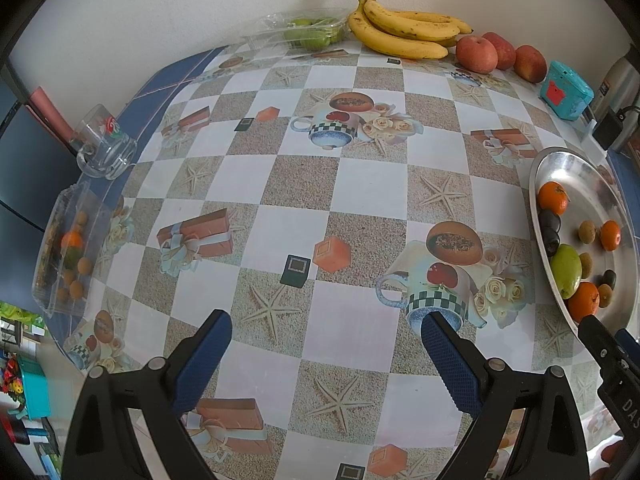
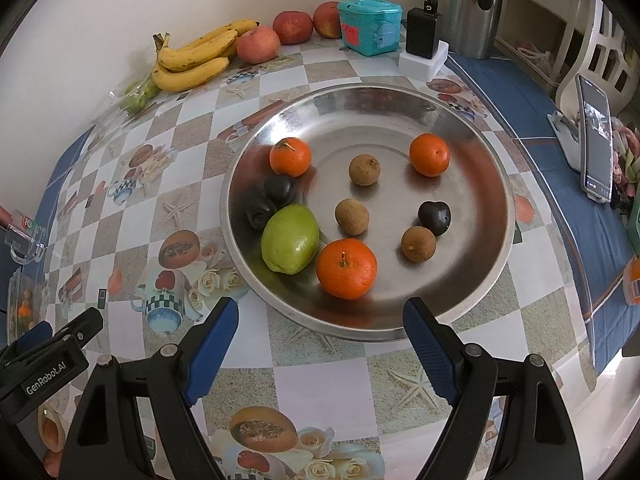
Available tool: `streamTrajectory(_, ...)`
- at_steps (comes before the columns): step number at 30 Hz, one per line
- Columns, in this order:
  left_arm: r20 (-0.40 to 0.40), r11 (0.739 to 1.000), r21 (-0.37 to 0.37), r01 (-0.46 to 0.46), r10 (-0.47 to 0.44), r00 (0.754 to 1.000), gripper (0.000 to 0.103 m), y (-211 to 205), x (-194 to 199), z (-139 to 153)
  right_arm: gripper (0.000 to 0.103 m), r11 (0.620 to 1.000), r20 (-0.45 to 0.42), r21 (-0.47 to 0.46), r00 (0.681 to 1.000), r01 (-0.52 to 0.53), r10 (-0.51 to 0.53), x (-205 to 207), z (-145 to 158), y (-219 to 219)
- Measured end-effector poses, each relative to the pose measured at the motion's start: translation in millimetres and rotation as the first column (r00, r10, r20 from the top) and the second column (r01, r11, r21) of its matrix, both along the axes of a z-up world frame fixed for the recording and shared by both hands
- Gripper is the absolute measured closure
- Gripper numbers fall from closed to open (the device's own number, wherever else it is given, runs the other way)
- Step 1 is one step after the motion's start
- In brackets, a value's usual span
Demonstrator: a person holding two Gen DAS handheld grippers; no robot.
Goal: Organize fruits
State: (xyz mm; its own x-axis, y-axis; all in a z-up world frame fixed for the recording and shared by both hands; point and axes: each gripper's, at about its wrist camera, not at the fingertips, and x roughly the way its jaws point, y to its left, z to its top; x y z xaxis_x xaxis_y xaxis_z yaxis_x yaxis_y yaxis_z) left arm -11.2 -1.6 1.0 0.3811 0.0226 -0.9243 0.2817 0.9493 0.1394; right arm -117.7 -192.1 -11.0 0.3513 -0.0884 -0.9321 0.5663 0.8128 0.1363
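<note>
In the left wrist view, the left claw (image 1: 326, 330) is held open and empty above the checkered surface (image 1: 352, 184); a metal plate (image 1: 560, 160) of fruit is seen at the right edge, bananas (image 1: 404, 30) and apples (image 1: 478, 54) along the far wall, and a clear plastic box (image 1: 68, 248) of small fruit at the left edge, near a glass mug (image 1: 104, 148).

In the right wrist view, the right claw (image 2: 320, 320) is spread open, gripping nothing, just before the plate's near rim; three tangerines (image 2: 346, 268), a green mango (image 2: 290, 239), three brown longans (image 2: 352, 216) and three dark plums (image 2: 434, 217) are seen lying apart in it; a teal box (image 2: 370, 26) and a charger (image 2: 422, 34) stand behind, a phone (image 2: 597, 144) at the right.
</note>
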Motion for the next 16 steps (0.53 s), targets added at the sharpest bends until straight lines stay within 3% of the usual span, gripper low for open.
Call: streamTrajectory(16, 0.004, 1.000, -0.005, -0.007, 0.007, 1.000, 0.006, 0.8, -1.1, 1.8, 0.018, 1.000, 0.000, 0.001, 1.000, 0.000, 0.000, 0.3, -0.2, 0.2)
